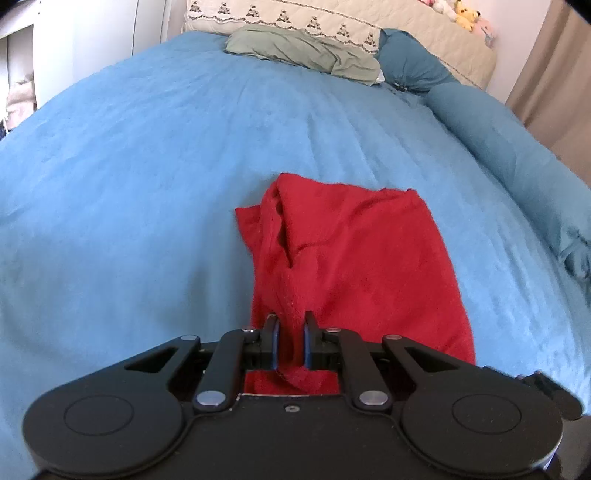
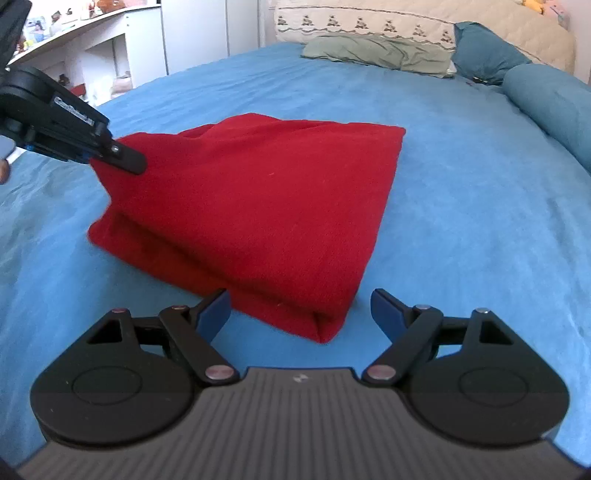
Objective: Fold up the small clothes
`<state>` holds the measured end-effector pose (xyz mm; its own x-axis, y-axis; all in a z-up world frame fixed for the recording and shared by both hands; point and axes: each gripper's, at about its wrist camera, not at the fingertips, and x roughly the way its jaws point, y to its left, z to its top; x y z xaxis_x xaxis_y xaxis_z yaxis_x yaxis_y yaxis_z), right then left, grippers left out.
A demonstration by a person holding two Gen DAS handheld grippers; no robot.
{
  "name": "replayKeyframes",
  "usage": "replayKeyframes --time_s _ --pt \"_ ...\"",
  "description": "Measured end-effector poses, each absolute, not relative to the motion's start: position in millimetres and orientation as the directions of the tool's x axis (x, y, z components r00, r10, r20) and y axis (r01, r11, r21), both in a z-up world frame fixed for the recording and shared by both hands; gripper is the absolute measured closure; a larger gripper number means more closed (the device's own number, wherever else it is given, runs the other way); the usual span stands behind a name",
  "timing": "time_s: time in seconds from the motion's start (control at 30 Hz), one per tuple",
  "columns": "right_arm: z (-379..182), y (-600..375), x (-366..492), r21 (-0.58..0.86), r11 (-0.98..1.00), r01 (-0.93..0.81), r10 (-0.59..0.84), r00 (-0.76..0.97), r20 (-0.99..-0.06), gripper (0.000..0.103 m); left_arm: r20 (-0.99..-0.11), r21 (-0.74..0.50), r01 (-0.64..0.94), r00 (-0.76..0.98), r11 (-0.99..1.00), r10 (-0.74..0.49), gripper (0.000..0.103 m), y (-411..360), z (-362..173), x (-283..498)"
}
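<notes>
A red garment (image 1: pixel 354 258) lies partly folded on the blue bedspread (image 1: pixel 129 184). My left gripper (image 1: pixel 291 325) is shut on a bunched edge of the garment and holds that edge lifted off the bed. In the right wrist view the garment (image 2: pixel 258 206) is a doubled red wedge, with the left gripper (image 2: pixel 125 157) pinching its raised left corner. My right gripper (image 2: pixel 301 306) is open and empty, just in front of the garment's near folded corner, not touching it.
A green pillow (image 2: pixel 376 51), a teal pillow (image 2: pixel 487 51) and a teal bolster (image 2: pixel 546 99) lie toward the cream headboard (image 2: pixel 406 18). White shelving (image 2: pixel 92 48) stands left of the bed. A curtain (image 1: pixel 554 74) hangs at the right.
</notes>
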<state>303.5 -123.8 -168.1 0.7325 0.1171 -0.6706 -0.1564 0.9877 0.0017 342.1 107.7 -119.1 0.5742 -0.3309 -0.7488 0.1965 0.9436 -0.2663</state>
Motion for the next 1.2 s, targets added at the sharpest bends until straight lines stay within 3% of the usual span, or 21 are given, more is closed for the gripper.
replayKeyframes --time_s 0.17,0.27,0.33,0.4,0.47,0.77,0.9,1.07,1.2 --pt "-167 -127 310 0.04 0.99 -0.137 0.128 0.731 -0.67 0.005 -0.762 -0.27 0.187 0.559 0.945 -0.328 0.089 107 -124 344" --pt "-169 -125 311 0.036 0.991 -0.131 0.122 0.731 -0.671 0.005 -0.773 -0.258 0.176 0.553 0.95 -0.312 0.076 108 -130 340" --pt "-171 -125 310 0.027 0.992 -0.127 0.112 0.732 -0.672 0.005 -0.782 -0.256 0.171 0.543 0.952 -0.308 0.076 108 -135 339" --pt "-172 -126 310 0.032 0.992 -0.121 0.111 0.732 -0.672 0.005 -0.794 -0.26 0.179 0.519 0.949 -0.316 0.076 108 -140 339" --pt "-172 -128 310 0.039 0.992 -0.117 0.113 0.731 -0.673 0.005 -0.798 -0.25 0.194 0.513 0.949 -0.315 0.094 107 -139 338" --pt "-170 -133 307 0.027 0.994 -0.107 0.099 0.75 -0.654 0.005 -0.736 -0.229 0.258 0.585 0.938 -0.341 0.095 106 -106 311" --pt "-173 -136 307 0.022 0.995 -0.094 0.086 0.749 -0.656 0.005 -0.748 -0.22 0.221 0.587 0.95 -0.31 0.095 112 -120 302" --pt "-174 -145 304 0.019 0.997 -0.069 0.064 0.746 -0.663 0.005 -0.779 -0.334 0.097 0.532 0.938 -0.332 0.095 129 -162 304" --pt "-168 -152 296 0.006 0.995 -0.104 0.082 0.746 -0.661 0.005 -0.784 -0.284 0.106 0.546 0.953 -0.294 0.094 118 -158 303"
